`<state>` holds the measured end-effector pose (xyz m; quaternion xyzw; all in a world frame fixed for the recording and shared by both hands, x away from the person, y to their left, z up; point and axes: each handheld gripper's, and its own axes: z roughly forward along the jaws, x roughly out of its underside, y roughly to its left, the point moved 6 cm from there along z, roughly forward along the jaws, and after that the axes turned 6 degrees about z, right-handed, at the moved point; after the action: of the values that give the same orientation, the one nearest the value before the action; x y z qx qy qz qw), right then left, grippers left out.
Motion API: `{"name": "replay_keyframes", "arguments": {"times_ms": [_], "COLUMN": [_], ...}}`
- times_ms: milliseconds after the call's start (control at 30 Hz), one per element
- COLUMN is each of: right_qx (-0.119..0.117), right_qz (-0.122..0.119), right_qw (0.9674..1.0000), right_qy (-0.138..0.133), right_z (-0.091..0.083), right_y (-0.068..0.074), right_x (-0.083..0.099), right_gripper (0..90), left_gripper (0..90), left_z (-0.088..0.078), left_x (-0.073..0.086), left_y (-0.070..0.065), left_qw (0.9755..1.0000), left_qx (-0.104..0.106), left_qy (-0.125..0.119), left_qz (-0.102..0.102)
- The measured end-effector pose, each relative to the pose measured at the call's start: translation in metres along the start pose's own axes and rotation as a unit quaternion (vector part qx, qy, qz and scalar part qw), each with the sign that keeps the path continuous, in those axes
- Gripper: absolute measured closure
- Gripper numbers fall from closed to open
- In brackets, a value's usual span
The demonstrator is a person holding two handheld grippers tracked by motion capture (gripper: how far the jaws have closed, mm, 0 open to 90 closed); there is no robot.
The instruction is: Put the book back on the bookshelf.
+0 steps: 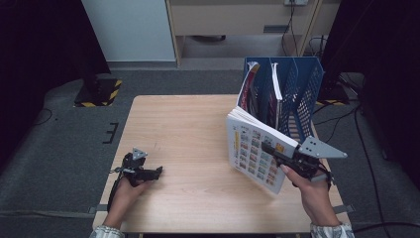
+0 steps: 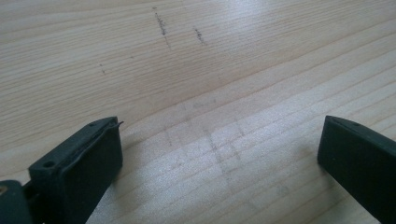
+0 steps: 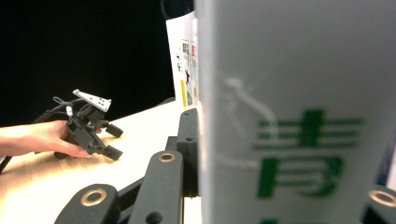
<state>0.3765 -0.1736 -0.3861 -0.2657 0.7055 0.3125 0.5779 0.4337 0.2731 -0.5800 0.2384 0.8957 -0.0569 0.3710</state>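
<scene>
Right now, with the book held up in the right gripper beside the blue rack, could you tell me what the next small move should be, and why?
Probably carry the book a little farther toward the blue rack and line it up with a free slot. The right gripper is clamped on it, upright above the table and just short of the rack, while the left gripper rests open on the wood.

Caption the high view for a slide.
Right gripper holds a book upright before the blue rack; left gripper rests open on the table.
</scene>
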Motion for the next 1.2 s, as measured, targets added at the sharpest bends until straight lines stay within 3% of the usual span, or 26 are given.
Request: {"name": "replay_keyframes", "arguments": {"times_ms": [1200], "right_qx": [0.055], "right_qz": [0.016], "right_qw": [0.9982], "right_qy": [-0.015], "right_z": [-0.056], "right_y": [-0.031], "right_x": [-0.005], "right_gripper": [73.9], "left_gripper": [0.0], "left_z": [0.000], "left_x": [0.000], "left_y": [0.000], "left_qw": [1.0000], "left_qx": [0.000], "left_qy": [0.000], "left_qz": [0.000]}}
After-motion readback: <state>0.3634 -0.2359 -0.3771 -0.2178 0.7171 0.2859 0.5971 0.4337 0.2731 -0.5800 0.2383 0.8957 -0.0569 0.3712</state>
